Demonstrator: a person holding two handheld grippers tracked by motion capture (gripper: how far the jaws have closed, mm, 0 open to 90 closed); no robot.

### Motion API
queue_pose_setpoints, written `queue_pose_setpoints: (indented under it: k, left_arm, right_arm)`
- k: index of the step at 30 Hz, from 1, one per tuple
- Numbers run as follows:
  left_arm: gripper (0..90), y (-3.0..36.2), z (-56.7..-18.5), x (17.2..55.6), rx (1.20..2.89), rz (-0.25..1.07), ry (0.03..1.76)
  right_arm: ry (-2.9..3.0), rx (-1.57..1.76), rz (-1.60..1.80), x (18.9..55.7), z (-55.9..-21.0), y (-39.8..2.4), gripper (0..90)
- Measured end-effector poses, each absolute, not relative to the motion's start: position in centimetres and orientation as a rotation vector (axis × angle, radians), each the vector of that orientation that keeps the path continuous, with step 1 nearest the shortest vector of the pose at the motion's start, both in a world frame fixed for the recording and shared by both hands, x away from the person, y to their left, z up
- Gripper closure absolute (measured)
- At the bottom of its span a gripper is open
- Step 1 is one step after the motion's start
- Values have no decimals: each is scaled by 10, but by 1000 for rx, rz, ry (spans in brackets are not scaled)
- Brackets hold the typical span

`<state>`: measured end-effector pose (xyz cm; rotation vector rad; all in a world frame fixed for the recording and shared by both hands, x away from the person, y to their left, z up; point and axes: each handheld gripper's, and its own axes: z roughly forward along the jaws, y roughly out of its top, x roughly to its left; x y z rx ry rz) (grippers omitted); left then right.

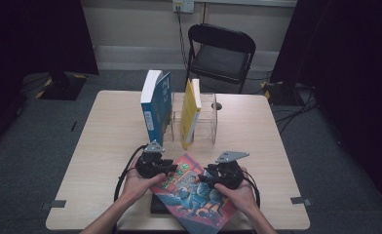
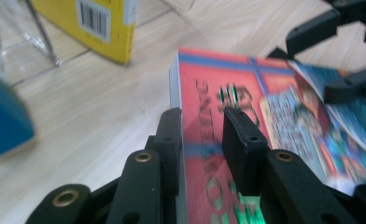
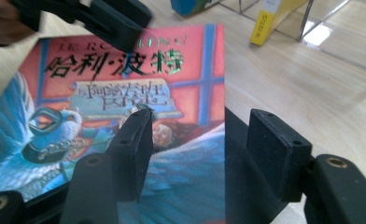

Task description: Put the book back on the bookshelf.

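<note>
A book with a red and blue illustrated cover (image 1: pixel 194 195) (image 2: pixel 265 93) (image 3: pixel 125 70) lies at the front of the table (image 1: pixel 106 146), partly over a flat black thing (image 1: pixel 158 204). My left gripper (image 1: pixel 172 168) (image 2: pixel 202 121) is shut on the book's left edge, one jaw on the cover and the other against the page side. My right gripper (image 1: pixel 203 178) (image 3: pixel 204 126) straddles the book's right edge. One of its jaws rests over the cover, while the other stands off past the edge with a gap, so it is open.
A blue book (image 1: pixel 156 105) stands upright at mid table. Beside it a yellow book (image 1: pixel 190 112) leans in a clear acrylic stand (image 1: pixel 211 122). A black folding chair (image 1: pixel 220 51) stands beyond the far edge. Bare tabletop lies to the left and right.
</note>
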<state>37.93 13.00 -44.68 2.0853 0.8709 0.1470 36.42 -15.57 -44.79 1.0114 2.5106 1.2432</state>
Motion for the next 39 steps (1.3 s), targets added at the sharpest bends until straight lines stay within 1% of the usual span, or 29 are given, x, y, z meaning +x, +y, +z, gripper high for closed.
queue_pose_setpoints:
  k: [4, 8, 11, 13, 15, 17, 19, 21, 27, 34, 39]
  left_arm:
    - [651, 155, -447, 356, 2087, 113, 882]
    - [637, 176, -448, 334, 2058, 112, 904]
    - [627, 185, -447, 323, 2064, 119, 906]
    - [602, 189, -447, 316, 2065, 118, 910]
    - [620, 191, -447, 313, 2089, 132, 909]
    - [617, 193, -446, 313, 2074, 106, 916]
    - [635, 191, -451, 314, 2096, 120, 917]
    - [633, 194, -453, 316, 2085, 93, 922]
    - [636, 189, -453, 315, 2094, 168, 903]
    - [616, 185, -455, 332, 2068, 166, 921]
    - [619, 181, -456, 343, 2045, 132, 964]
  right_arm:
    - [2512, 1020, 1254, 364, -449, -157, 439]
    - [2514, 1040, 1275, 365, -451, -158, 438]
    - [2512, 1041, 1275, 365, -451, -158, 441]
    - [2513, 1041, 1278, 365, -451, -158, 442]
    - [2514, 1044, 1285, 365, -452, -159, 442]
    - [2514, 1038, 1284, 365, -452, -159, 441]
    - [2509, 1028, 1283, 365, -452, -159, 441]
    - [2506, 1024, 1278, 364, -452, -159, 431]
    - [2508, 1031, 1279, 365, -452, -160, 444]
    - [2510, 1040, 1262, 359, -451, -162, 446]
    - [2484, 1062, 1225, 349, -449, -166, 433]
